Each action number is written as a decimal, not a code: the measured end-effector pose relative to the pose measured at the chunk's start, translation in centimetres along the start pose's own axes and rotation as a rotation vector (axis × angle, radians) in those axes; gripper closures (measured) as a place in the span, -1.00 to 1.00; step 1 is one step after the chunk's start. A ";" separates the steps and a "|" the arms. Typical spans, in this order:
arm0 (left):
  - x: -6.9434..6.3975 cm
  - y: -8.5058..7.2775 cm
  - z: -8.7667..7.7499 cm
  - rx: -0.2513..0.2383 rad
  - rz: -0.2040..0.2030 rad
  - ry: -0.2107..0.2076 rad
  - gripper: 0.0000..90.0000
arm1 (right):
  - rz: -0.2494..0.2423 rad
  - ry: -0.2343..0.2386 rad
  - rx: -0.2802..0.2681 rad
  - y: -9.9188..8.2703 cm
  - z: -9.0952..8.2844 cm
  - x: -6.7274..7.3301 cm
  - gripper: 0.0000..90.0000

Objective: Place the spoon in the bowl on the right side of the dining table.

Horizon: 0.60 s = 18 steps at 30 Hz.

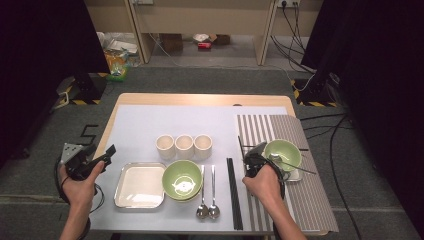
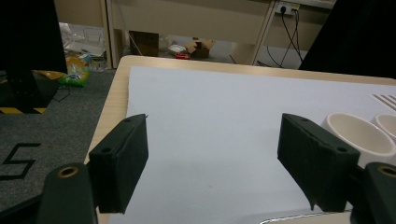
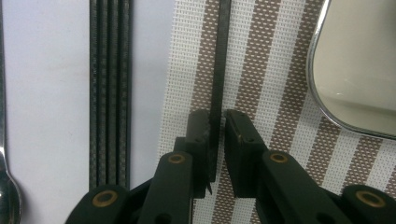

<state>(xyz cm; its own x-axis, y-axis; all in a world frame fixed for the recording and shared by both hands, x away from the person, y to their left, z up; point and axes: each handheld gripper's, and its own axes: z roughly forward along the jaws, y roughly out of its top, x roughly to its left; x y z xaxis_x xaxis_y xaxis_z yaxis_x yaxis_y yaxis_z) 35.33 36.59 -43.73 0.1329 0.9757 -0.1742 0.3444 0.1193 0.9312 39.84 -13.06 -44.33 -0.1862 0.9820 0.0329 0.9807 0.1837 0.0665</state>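
Chopstick [image 3: 218, 70]: on striped placemat [image 3: 275, 70], between right gripper's [image 3: 216, 123] jaws, just left of steel tray [image 3: 355, 70].
Right gripper state: jaws nearly closed around chopstick; slim gap at right pad, firm clamp not certain.
Left gripper [image 2: 212, 163] state: jaws wide apart, nothing between them, hovering over table's [image 1: 150, 97] left edge.
Done so far: green bowl [image 1: 282, 152] and tray set on placemat; one place apparently being laid.
Left to do, judged: chopstick to lift or straighten; chopstick bundle [image 1: 234, 192], spoons [image 1: 208, 197], cups [image 1: 184, 146], second bowl [image 1: 182, 179] unplaced.
Edges: tray rim near right jaw.
Open room: bare mat strip beside chopstick; wide clear cloth behind cups.
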 end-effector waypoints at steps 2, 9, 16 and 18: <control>0.0 0.0 0.0 0.001 -0.001 0.000 -0.47 | 0.002 -0.010 0.000 0.0 0.0 0.1 0.80; -0.1 -0.1 0.0 0.000 -0.002 -0.002 -0.47 | 0.002 -0.037 0.007 0.1 0.1 0.4 0.84; 0.0 0.0 0.0 0.000 -0.003 -0.001 -0.47 | -0.002 -0.049 0.016 0.3 0.1 0.7 0.89; 0.0 -0.1 0.0 0.000 -0.002 -0.001 -0.47 | -0.005 -0.056 0.020 0.3 0.1 0.8 0.90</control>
<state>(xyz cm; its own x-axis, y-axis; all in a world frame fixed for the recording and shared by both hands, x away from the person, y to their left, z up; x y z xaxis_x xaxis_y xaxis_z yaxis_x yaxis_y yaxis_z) 35.34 36.53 -43.78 0.1332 0.9754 -0.1759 0.3443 0.1209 0.9311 39.99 -12.23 -44.39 -0.1880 0.9819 -0.0232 0.9809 0.1889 0.0468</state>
